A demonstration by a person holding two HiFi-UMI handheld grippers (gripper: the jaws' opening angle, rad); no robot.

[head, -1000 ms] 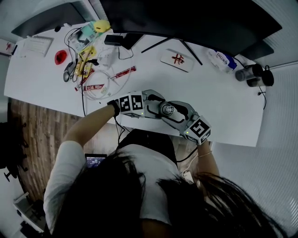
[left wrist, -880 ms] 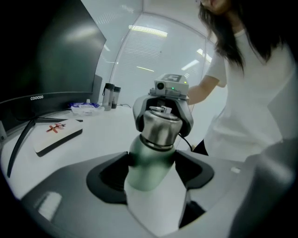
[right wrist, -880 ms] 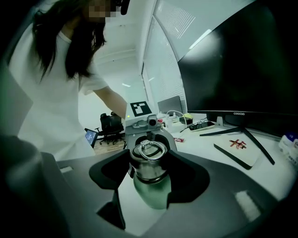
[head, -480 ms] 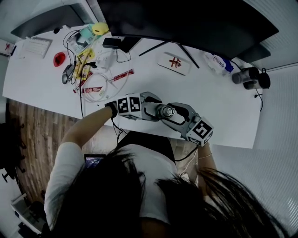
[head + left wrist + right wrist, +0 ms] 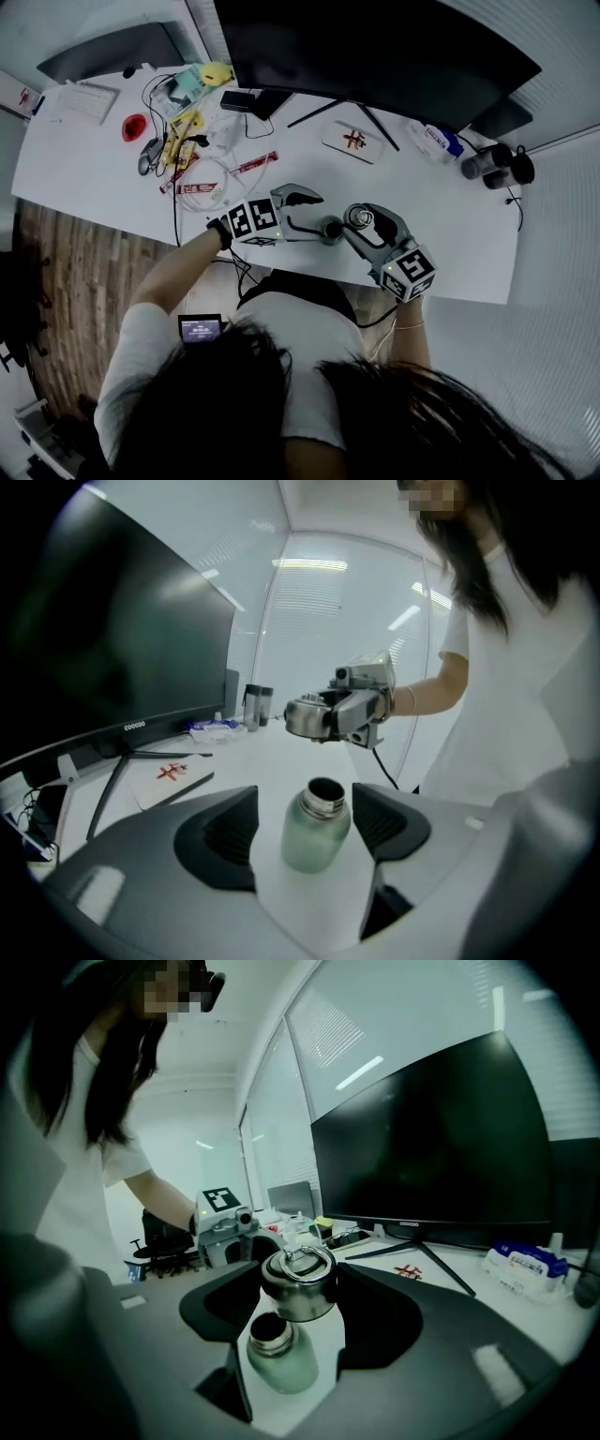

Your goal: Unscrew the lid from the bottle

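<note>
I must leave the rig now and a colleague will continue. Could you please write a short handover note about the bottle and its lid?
Left tool: jaws apart. The pale green bottle stands upright between them on the white table. A gap shows on one side, so it is not clamped.
Right tool: shut on the steel lid, held in the air to one side of the bottle and higher than its open mouth.
Done: the lid is off the bottle.
Left: probably only to set the lid down on the table and release it.
</note>
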